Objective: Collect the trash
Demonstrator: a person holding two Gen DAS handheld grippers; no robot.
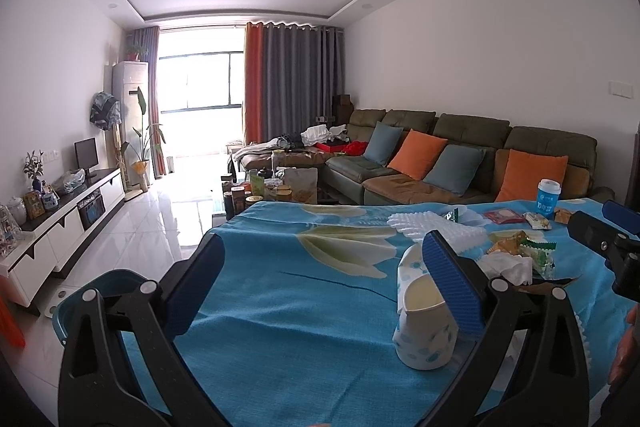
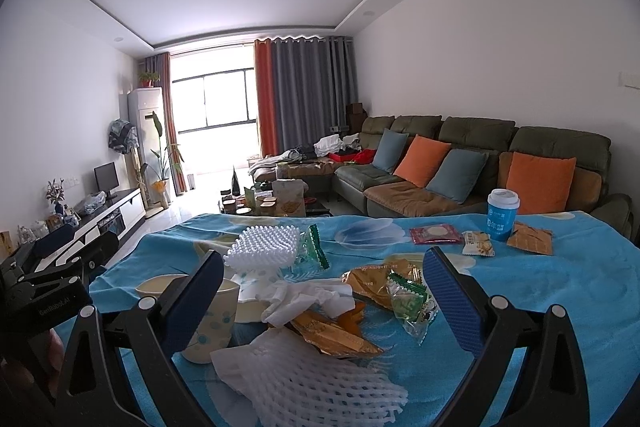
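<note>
Now: left gripper [image 1: 324, 283] fingers spread wide, nothing held; paper cup [image 1: 424, 319] touches inside of its right finger [image 1: 452, 287]. Shift so cup wall sits between pads, then squeeze gently (thin wall, crushes easily). Cup looks empty. Right gripper [image 2: 320, 303] likewise spread, empty, over foam net [image 2: 316, 383], tissue [image 2: 308, 299], wrappers [image 2: 384, 287]. Farther: blue lidded cup [image 2: 502, 215] upright near table's [image 2: 580, 287] far edge, contents hidden. Teal bin [image 1: 96, 291] beside table's left edge, inside unseen.

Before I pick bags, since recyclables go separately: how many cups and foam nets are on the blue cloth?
White-lidded blue paper cup: 1
Dotted white paper cups: 2
White foam mesh nets: 2
Total: 5
</note>
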